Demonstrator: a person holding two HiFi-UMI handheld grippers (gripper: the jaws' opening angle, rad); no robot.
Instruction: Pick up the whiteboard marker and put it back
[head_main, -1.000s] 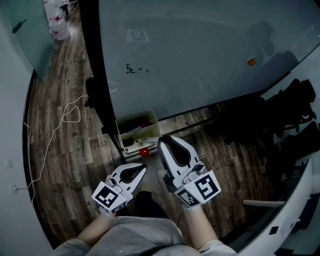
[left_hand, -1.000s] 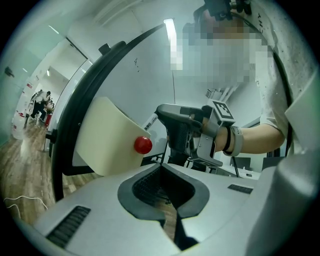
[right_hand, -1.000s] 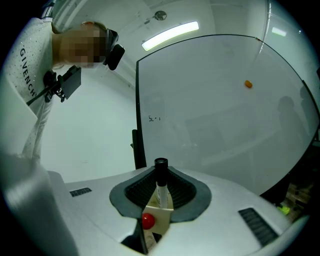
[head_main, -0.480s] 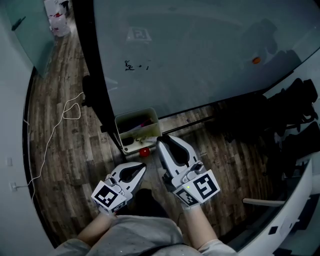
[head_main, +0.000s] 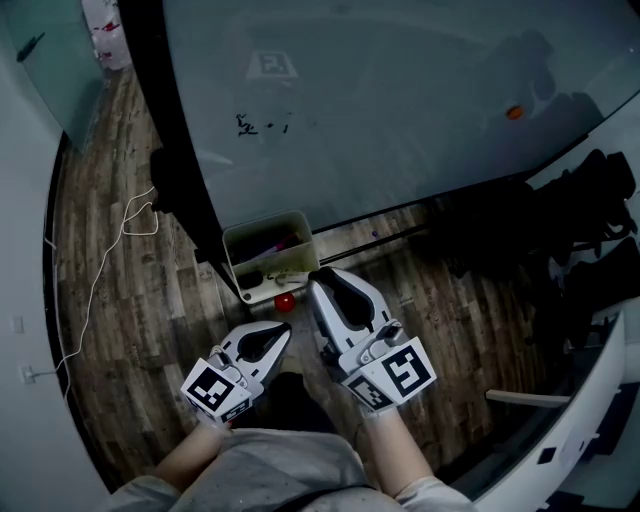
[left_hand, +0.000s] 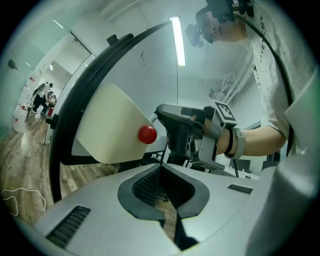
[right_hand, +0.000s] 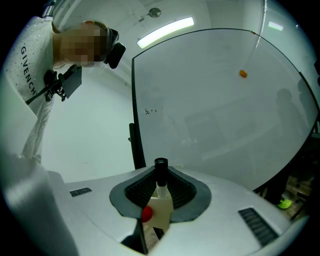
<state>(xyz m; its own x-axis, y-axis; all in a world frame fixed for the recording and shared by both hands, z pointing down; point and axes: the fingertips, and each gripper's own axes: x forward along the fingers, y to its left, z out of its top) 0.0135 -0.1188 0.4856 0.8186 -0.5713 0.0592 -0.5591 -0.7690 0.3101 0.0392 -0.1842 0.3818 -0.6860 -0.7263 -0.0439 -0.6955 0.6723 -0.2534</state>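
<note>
My right gripper (head_main: 322, 283) points level at the foot of the whiteboard (head_main: 400, 110) and is shut on the whiteboard marker (right_hand: 160, 170). The marker's black cap and white barrel stand upright between the dark pads of the right gripper (right_hand: 161, 181). The head view hides the marker under the jaws. Just left of the right jaws hangs a cream tray (head_main: 297, 228) holding pens, with a red knob (head_main: 285, 301) at its near corner. Lower left, my left gripper (head_main: 283, 334) is shut and empty. In the left gripper view, the left gripper (left_hand: 163, 172) faces the tray (left_hand: 110, 125) and the right gripper (left_hand: 182, 125).
A black frame post (head_main: 170, 170) runs down the board's left edge. A white cable (head_main: 110, 260) lies on the wooden floor to the left. Dark bags (head_main: 590, 220) crowd the right side, and a white furniture edge (head_main: 590, 410) curves in at bottom right. An orange magnet (head_main: 514, 112) sticks to the board.
The head view has drifted, so board and tray sit a little higher and further left. Both grippers keep their places and their jaws are unchanged.
</note>
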